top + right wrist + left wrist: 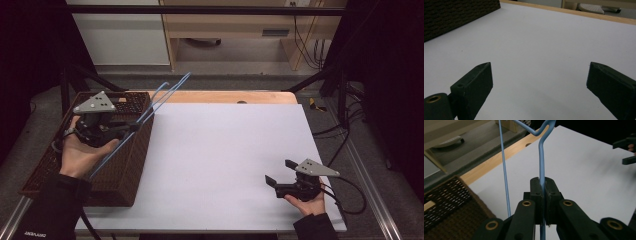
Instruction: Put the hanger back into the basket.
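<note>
Blue wire hanger, held by the left hand-held gripper above the right wall of the wicker basket. In the high view the hanger's long axis runs diagonally, from its low end near the person's left hand up and away to its high end beyond the basket's far right corner; two thin rods run nearly parallel along this line and converge at the far end. In the left gripper view one rod passes straight up between the two jaws, which are closed tight on it, and bends into a kink near the top of that view; a second rod stands just to the left of the jaws, apart from them. The left hand lies palm up under its gripper, forearm over the basket, jaws pointing right toward the white surface.

Right hand-held gripper, at the near right of the surface, well apart from the hanger. Its jaws stand wide apart with nothing between them, as the right gripper view shows, and point left across the bare surface toward the basket. The right hand cups it from below, low over the surface near the front edge.
</note>
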A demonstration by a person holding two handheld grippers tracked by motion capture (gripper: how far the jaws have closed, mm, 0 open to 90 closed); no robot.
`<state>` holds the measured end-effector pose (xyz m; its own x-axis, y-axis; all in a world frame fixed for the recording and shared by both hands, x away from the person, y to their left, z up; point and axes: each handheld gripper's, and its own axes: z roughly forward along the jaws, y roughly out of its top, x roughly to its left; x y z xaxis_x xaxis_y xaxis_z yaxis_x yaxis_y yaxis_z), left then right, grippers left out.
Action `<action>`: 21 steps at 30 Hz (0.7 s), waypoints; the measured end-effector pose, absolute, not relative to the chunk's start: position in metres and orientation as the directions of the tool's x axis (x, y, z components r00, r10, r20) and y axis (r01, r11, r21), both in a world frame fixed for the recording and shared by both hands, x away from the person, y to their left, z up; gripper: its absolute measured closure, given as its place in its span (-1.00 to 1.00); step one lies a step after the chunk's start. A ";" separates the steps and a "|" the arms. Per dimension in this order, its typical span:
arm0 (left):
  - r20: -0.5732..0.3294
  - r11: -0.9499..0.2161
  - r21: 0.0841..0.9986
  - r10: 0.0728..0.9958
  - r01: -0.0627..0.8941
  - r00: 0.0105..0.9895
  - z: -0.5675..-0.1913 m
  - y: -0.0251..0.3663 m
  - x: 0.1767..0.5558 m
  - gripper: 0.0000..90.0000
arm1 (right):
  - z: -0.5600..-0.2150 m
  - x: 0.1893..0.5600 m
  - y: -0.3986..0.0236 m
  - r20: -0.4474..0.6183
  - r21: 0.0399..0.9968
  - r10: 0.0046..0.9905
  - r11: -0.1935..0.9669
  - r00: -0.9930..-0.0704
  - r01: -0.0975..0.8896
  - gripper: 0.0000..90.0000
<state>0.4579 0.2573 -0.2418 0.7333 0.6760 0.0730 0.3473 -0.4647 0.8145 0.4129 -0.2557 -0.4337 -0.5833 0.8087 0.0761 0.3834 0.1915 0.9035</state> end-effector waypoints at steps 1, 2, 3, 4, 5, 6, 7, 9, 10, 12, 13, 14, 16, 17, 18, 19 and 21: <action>0.077 -0.467 0.813 0.678 0.348 0.731 -0.242 0.261 0.459 0.94 | -0.434 0.413 -0.256 0.076 0.903 0.808 0.192 -0.584 0.383 -0.84; 0.073 -0.463 0.811 0.686 0.357 0.724 -0.242 0.266 0.461 0.94 | -0.434 0.413 -0.256 0.074 0.903 0.809 0.193 -0.582 0.383 -0.84; 0.076 -0.465 0.810 0.688 0.358 0.722 -0.243 0.269 0.462 0.94 | -0.434 0.413 -0.255 0.075 0.903 0.809 0.193 -0.583 0.384 -0.84; 0.078 -0.464 0.809 0.694 0.362 0.716 -0.244 0.274 0.463 0.94 | -0.434 0.413 -0.255 0.076 0.903 0.809 0.192 -0.584 0.385 -0.84; 0.069 -0.457 0.809 0.698 0.369 0.712 -0.245 0.277 0.464 0.94 | -0.434 0.413 -0.255 0.076 0.903 0.808 0.193 -0.584 0.384 -0.84; 0.070 -0.459 0.809 0.696 0.368 0.714 -0.247 0.283 0.465 0.94 | -0.434 0.413 -0.255 0.076 0.903 0.808 0.193 -0.584 0.385 -0.84; 0.074 -0.461 0.806 0.700 0.371 0.711 -0.248 0.287 0.466 0.94 | -0.434 0.413 -0.255 0.076 0.903 0.809 0.192 -0.583 0.385 -0.84; 0.069 -0.458 0.806 0.701 0.373 0.710 -0.251 0.293 0.468 0.94 | -0.434 0.413 -0.255 0.076 0.903 0.809 0.193 -0.583 0.385 -0.84; 0.066 -0.455 0.807 0.701 0.375 0.710 -0.253 0.298 0.468 0.94 | -0.434 0.413 -0.255 0.076 0.903 0.809 0.193 -0.583 0.385 -0.84; 0.067 -0.451 0.813 0.702 0.369 0.709 -0.256 0.305 0.469 0.94 | -0.435 0.413 -0.255 0.074 0.901 0.810 0.196 -0.582 0.386 -0.84; 0.060 -0.447 0.812 0.704 0.375 0.708 -0.257 0.307 0.469 0.94 | -0.435 0.413 -0.255 0.073 0.901 0.809 0.198 -0.584 0.387 -0.84; 0.064 -0.444 0.813 0.711 0.376 0.700 -0.258 0.312 0.469 0.94 | -0.435 0.413 -0.255 0.073 0.900 0.809 0.199 -0.584 0.387 -0.84; 0.057 -0.433 0.816 0.719 0.382 0.693 -0.259 0.318 0.469 0.94 | -0.435 0.413 -0.255 0.073 0.901 0.808 0.198 -0.584 0.387 -0.84; 0.054 -0.428 0.818 0.721 0.384 0.691 -0.260 0.321 0.469 0.94 | -0.435 0.413 -0.255 0.073 0.901 0.809 0.198 -0.584 0.387 -0.84; 0.052 -0.425 0.820 0.722 0.383 0.690 -0.260 0.326 0.469 0.94 | -0.435 0.413 -0.255 0.072 0.900 0.808 0.199 -0.584 0.387 -0.84; 0.056 -0.431 0.818 0.719 0.381 0.693 -0.261 0.329 0.469 0.94 | -0.435 0.413 -0.255 0.073 0.900 0.809 0.198 -0.583 0.388 -0.84; 0.050 -0.423 0.820 0.725 0.386 0.687 -0.261 0.336 0.468 0.94 | -0.435 0.414 -0.255 0.071 0.900 0.808 0.200 -0.584 0.386 -0.84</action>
